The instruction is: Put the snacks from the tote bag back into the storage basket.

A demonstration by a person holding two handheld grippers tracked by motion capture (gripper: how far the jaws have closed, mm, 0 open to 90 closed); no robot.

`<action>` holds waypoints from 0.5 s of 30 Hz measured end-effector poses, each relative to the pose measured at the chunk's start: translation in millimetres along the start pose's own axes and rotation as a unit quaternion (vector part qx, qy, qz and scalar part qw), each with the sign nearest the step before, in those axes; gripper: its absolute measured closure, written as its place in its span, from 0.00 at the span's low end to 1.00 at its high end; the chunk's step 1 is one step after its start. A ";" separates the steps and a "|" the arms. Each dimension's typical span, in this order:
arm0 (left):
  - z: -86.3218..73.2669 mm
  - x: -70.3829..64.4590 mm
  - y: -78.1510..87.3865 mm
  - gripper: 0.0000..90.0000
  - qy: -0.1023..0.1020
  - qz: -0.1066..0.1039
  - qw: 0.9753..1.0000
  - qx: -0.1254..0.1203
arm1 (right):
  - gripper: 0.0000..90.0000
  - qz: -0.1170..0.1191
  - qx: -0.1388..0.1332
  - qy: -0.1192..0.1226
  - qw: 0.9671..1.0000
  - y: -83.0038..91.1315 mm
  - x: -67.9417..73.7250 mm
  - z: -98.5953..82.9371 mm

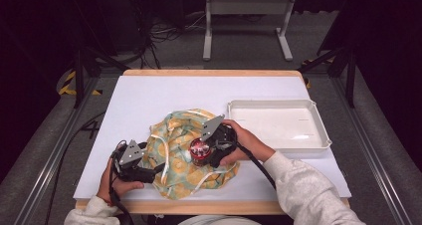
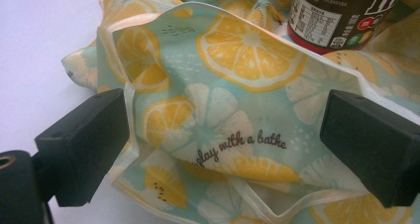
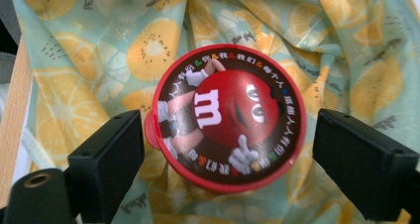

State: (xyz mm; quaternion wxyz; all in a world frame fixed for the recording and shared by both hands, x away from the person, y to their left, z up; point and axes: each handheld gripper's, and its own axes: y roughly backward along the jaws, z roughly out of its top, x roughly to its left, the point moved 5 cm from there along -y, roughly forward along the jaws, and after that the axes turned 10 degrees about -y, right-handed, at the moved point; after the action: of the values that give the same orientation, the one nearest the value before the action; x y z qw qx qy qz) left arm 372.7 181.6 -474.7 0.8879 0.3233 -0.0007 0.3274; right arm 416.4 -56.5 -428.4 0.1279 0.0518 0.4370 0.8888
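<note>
A crumpled lemon-print cloth bag (image 1: 184,150) lies on the white table cover. On it stands a brown M&M's tub with a red lid (image 1: 199,150). My right gripper (image 1: 206,148) is over the tub, open, its jaws on either side of the lid (image 3: 228,117) without touching it. My left gripper (image 1: 149,170) is at the bag's left edge, open, with the bag's hemmed rim (image 2: 208,130) between its jaws. The tub's lower body (image 2: 341,16) stands beyond that fold in the left gripper view.
An empty white tray (image 1: 318,135) sits to the right of the bag. The wooden table edge (image 1: 199,206) runs along the front. Bare white cover (image 1: 149,93) lies behind and left of the bag.
</note>
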 end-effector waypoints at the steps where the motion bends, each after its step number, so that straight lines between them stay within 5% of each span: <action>1: 0.0 -0.1 0.1 0.06 0.001 0.000 1.000 0.000 | 0.16 0.000 0.003 0.003 1.000 -2.0 0.2 0.1; 5: -0.4 0.1 0.1 0.06 0.002 -0.001 1.000 0.000 | 0.26 0.006 0.006 -0.010 1.000 -7.2 1.2 0.0; 15: -1.2 0.5 -1.2 0.06 0.005 -0.005 1.000 0.002 | 0.27 0.001 0.004 -0.018 1.000 -5.2 1.5 -0.9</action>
State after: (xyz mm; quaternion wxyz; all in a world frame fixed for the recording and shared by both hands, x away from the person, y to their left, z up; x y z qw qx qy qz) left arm 373.5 182.0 -476.3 0.8886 0.3239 0.0058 0.3247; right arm 415.7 -53.7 -433.1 0.1344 0.0693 0.4382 0.8860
